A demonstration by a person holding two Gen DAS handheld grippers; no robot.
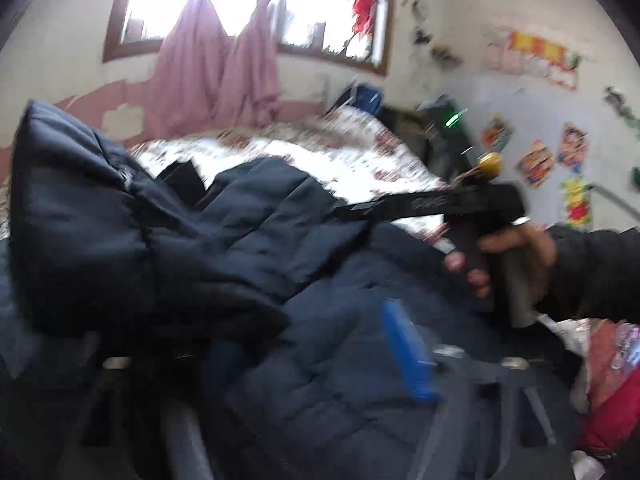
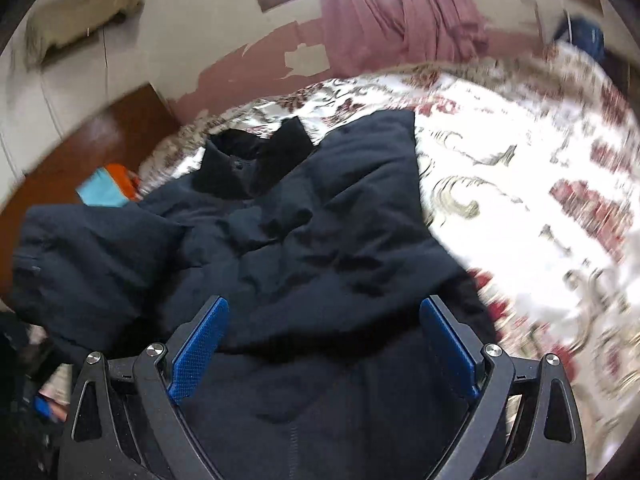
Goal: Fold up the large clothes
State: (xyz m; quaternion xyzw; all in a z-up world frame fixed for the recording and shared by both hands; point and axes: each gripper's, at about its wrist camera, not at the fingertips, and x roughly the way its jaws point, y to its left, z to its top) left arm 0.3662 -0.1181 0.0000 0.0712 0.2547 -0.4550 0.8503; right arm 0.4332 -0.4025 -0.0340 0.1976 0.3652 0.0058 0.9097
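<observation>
A dark navy puffer jacket (image 2: 304, 232) lies on a bed, collar (image 2: 256, 160) toward the far side. My right gripper (image 2: 324, 344) is open just above the jacket's lower part, blue pads (image 2: 198, 350) spread wide with nothing between them. In the left wrist view the jacket (image 1: 280, 248) fills the foreground and a raised sleeve or fold (image 1: 80, 216) hangs at the left. Only one blue pad (image 1: 406, 354) of my left gripper shows; jacket fabric covers the other side. The right gripper's body (image 1: 440, 202) and the hand (image 1: 516, 256) holding it cross at the right.
The bed has a white and red floral sheet (image 2: 520, 168). A brown headboard (image 2: 104, 140) with orange and teal items (image 2: 108, 188) stands at the left. Pink curtains (image 1: 216, 68) hang under a window. A poster-covered wall (image 1: 540, 120) and red items (image 1: 612, 392) are at the right.
</observation>
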